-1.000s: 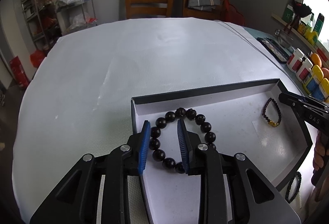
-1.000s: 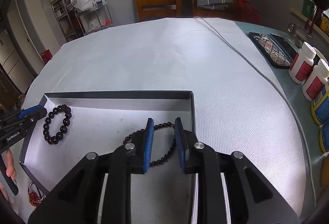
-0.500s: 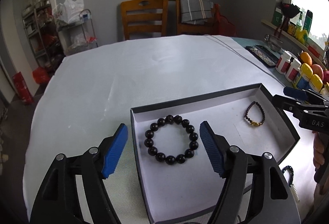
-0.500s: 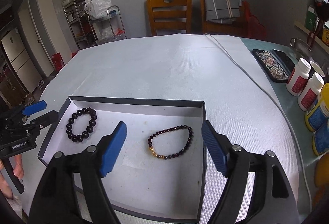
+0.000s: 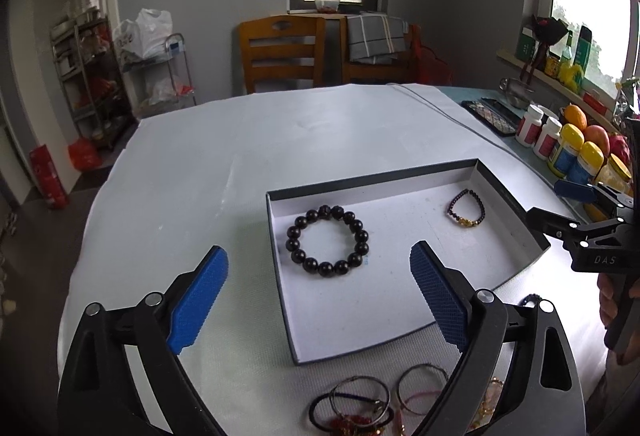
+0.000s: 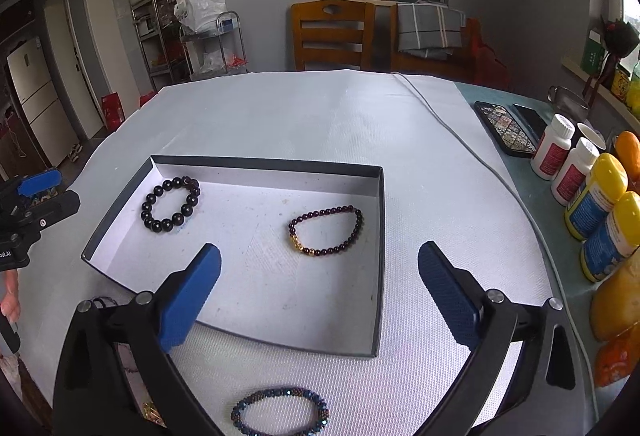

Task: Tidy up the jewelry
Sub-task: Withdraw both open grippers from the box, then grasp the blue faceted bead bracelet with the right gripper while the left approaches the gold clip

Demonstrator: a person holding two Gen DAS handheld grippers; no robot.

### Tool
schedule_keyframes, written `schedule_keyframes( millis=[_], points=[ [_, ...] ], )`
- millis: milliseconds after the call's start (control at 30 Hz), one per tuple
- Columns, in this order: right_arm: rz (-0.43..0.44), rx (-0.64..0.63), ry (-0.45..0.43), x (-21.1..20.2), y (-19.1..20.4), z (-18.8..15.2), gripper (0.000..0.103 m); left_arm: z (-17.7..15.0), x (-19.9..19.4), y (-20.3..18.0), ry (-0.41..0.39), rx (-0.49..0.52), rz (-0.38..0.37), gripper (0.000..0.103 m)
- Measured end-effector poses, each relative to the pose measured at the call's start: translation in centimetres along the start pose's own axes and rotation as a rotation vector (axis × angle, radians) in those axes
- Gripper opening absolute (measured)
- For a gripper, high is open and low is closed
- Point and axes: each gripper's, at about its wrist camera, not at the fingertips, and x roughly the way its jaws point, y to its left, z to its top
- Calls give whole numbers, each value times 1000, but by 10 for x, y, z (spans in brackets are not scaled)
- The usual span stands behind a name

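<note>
Ahead of the left gripper point(image 5: 318, 300), whose blue jaws are spread wide and hold nothing, a shallow box point(image 5: 508, 206) with a white floor lies on the white cloth point(image 5: 280, 140). The black bracelet point(image 5: 327, 240) of large beads lies flat in the box just beyond the gap between these jaws, nearer the left one, touching neither. The dark red bracelet point(image 5: 466, 209) with a gold charm lies farther ahead and right of the right jaw, in the box's far right part. Below the jaws, on the cloth outside the box, a tangle of thin bangles point(image 5: 376, 400) rests.

Ahead of the right gripper point(image 6: 319, 282), jaws likewise spread wide and empty, the dark red bracelet point(image 6: 326, 231) lies in the box point(image 6: 380, 236) just beyond the gap. The black bracelet point(image 6: 170, 204) sits well beyond and left of the left jaw. A blue beaded bracelet point(image 6: 280, 412) lies on the cloth beneath the jaws, outside the box.
</note>
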Motion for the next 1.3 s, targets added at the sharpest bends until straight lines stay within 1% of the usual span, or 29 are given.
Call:
schedule_keyframes(
  millis=[133, 233, 367, 500, 633, 800, 967, 1033, 1133, 1167, 1267, 1300],
  points=[
    [2, 6, -8, -12, -3, -13, 97, -13, -11, 1, 3, 0, 1, 95],
    [8, 2, -18, -23, -6, -21, 97, -24, -18, 5, 12, -7, -14, 95],
    [1, 2, -27, -36, -11, -33, 97, -39, -25, 11, 20, -8, 2, 95],
    [-24, -12, -28, -45, -15, -45, 97, -53, -31, 15, 28, -13, 5, 95],
    [-35, -31, -15, -47, -18, -60, 97, -65, -35, 18, 32, -18, 4, 95],
    [-24, -13, 28, -39, -27, -77, 97, -76, -37, 7, 41, 17, -13, 95],
    [0, 1, 49, -36, -30, -90, 97, -85, -36, -7, 61, 28, -70, 95],
    [4, -11, 56, -35, -27, -94, 96, -89, -36, -16, 62, 47, -86, 95],
    [14, -23, 61, -35, -23, -98, 94, -94, -37, -33, 69, 84, -136, 95],
    [18, -22, 61, -35, -23, -99, 91, -96, -36, -40, 74, 98, -151, 95],
    [39, -15, 61, -35, -22, -100, 89, -103, -32, -63, 87, 156, -196, 95],
    [44, -16, 61, -35, -21, -100, 84, -106, -30, -71, 89, 178, -205, 95]
  ],
)
